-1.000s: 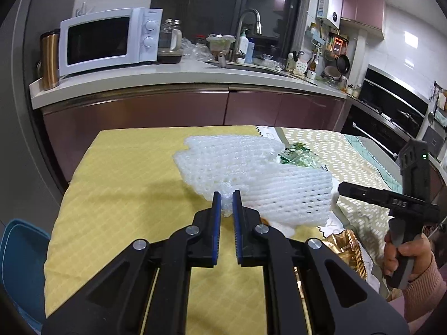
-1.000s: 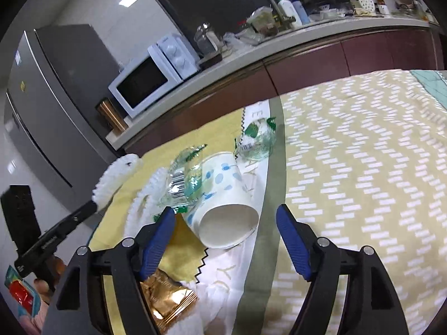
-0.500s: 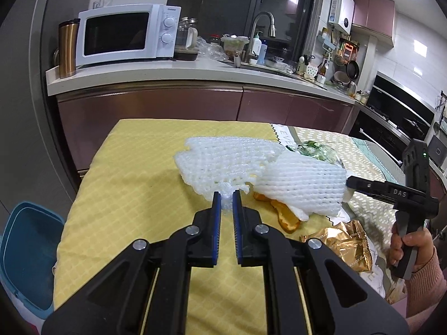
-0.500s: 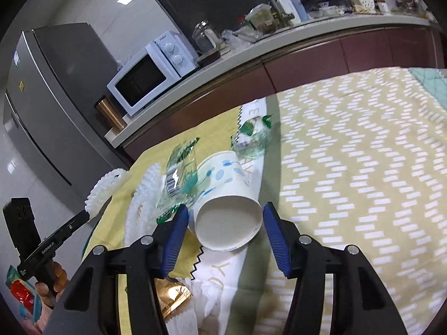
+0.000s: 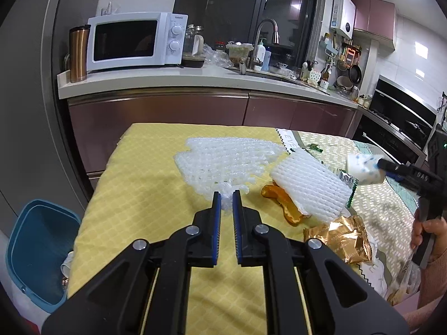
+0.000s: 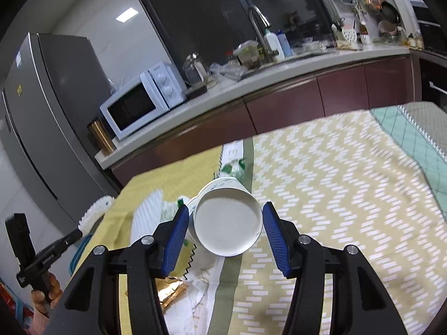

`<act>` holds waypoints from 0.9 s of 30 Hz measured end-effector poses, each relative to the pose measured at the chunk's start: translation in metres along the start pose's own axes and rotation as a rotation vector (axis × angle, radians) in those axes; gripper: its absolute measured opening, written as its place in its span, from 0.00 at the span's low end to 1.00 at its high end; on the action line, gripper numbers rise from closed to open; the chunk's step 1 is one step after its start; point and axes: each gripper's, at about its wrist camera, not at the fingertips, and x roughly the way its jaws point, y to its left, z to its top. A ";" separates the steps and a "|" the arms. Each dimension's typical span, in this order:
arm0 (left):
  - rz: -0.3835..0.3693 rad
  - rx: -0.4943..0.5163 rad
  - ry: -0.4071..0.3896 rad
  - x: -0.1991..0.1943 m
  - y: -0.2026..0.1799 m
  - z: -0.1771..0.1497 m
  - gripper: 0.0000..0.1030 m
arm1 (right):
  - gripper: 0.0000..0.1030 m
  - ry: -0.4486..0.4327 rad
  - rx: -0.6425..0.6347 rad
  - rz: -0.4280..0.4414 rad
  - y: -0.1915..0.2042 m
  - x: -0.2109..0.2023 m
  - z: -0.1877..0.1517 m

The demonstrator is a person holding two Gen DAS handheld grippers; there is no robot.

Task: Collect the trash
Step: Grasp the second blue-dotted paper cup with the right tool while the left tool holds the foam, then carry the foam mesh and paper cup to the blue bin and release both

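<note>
My left gripper (image 5: 226,199) is shut on the near edge of a flat white foam net (image 5: 229,162) and holds it above the yellow tablecloth (image 5: 134,195). My right gripper (image 6: 225,217) is shut on a white paper cup (image 6: 227,220) with blue dots, its open mouth facing the camera, lifted off the table. The cup also shows in the left wrist view (image 5: 363,169). A second, folded foam net (image 5: 310,189), an orange peel (image 5: 285,206), a gold snack wrapper (image 5: 339,237) and a green clear wrapper (image 6: 233,167) lie on the table.
A blue bin (image 5: 39,248) stands on the floor left of the table. A kitchen counter (image 5: 167,79) with a microwave (image 5: 134,40) and a sink runs behind. A fridge (image 6: 47,117) stands at the left in the right wrist view.
My right gripper closed on the paper cup and lifted it off the table. My left gripper pulled back and up with the foam net, drawing it off the folded net.
</note>
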 end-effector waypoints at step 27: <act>0.133 -0.045 -0.064 -0.081 0.051 -0.030 0.09 | 0.51 0.137 -0.123 0.430 0.137 0.042 -0.017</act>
